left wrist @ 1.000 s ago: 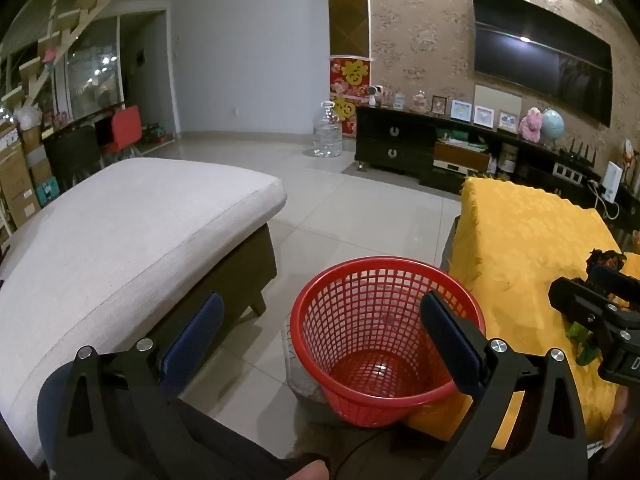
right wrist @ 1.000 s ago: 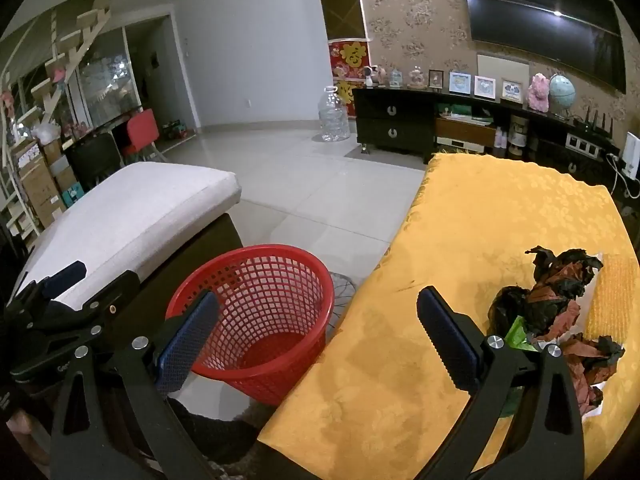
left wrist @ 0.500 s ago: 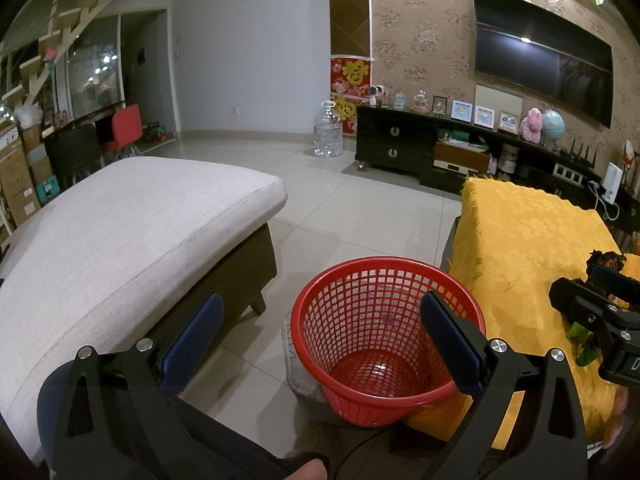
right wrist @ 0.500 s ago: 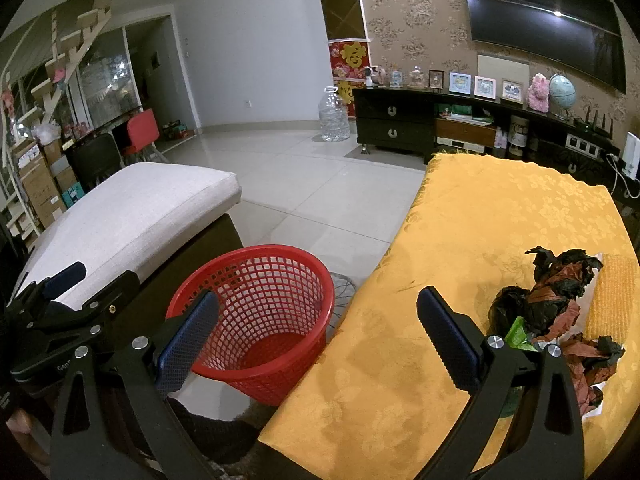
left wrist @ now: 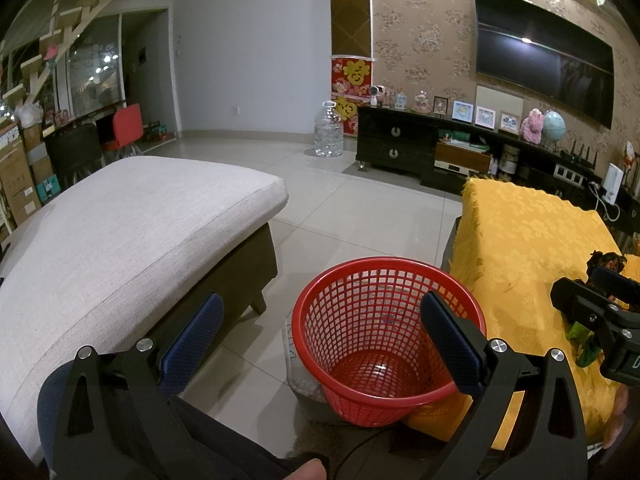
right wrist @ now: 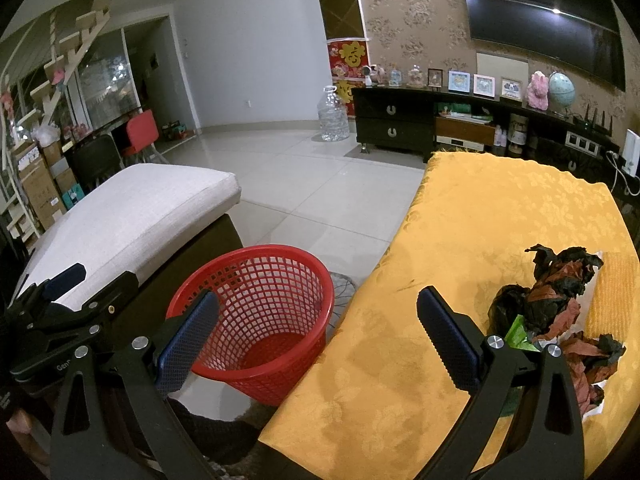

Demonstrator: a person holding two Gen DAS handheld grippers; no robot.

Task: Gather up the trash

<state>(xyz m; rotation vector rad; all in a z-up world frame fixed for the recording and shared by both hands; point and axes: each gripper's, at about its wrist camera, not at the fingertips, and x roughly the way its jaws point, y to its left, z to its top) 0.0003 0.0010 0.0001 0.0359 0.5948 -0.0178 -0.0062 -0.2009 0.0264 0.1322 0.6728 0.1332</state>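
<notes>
A red mesh basket (left wrist: 384, 340) stands on the tiled floor beside a table under a yellow cloth (right wrist: 480, 248); nothing shows inside it (right wrist: 264, 320). Crumpled black and red-brown trash (right wrist: 548, 300) with a green scrap (right wrist: 518, 334) lies on the cloth at the right. My left gripper (left wrist: 320, 336) hangs open above the basket's near side, holding nothing. My right gripper (right wrist: 316, 332) is open over the table's left edge, with the trash just right of its right finger (right wrist: 448, 336). The right gripper also shows at the left wrist view's right edge (left wrist: 592, 312).
A grey-cushioned ottoman (left wrist: 120, 232) stands left of the basket. Tiled floor (left wrist: 360, 208) stretches to a dark TV cabinet (right wrist: 440, 124) with a water jug (left wrist: 329, 130) beside it. A yellow mat (right wrist: 612, 296) lies right of the trash. Boxes and chairs line the far left.
</notes>
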